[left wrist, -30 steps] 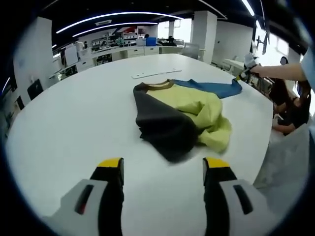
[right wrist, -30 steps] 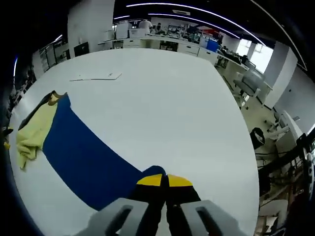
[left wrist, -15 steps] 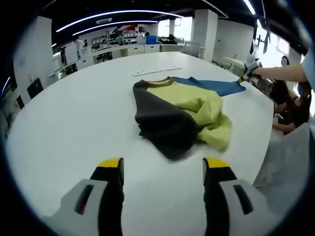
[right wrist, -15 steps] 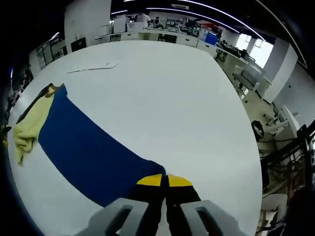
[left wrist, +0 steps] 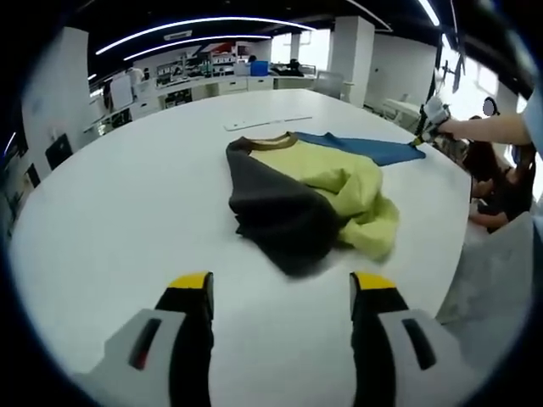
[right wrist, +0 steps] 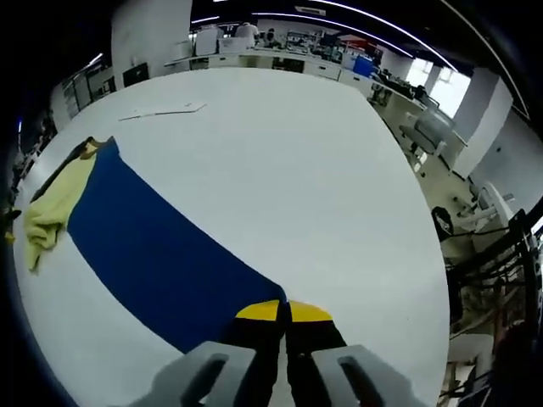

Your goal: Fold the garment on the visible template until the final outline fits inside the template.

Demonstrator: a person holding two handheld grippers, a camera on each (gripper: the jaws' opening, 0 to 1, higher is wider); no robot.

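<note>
The right gripper [right wrist: 284, 312] was clenched on the blue sleeve [right wrist: 153, 254] of the garment [left wrist: 310, 199], stretching it flat across the white table [right wrist: 288, 170]. The left gripper [left wrist: 280, 288] hung with jaws wide apart, grasping nothing, just short of the garment's crumpled dark and yellow-green heap. Beyond the garment's collar lay a thin white template [left wrist: 267, 124].

The garment [left wrist: 316, 197] is dark grey, yellow-green and blue, its collar seemingly brown, on a white table [left wrist: 127, 203].
</note>
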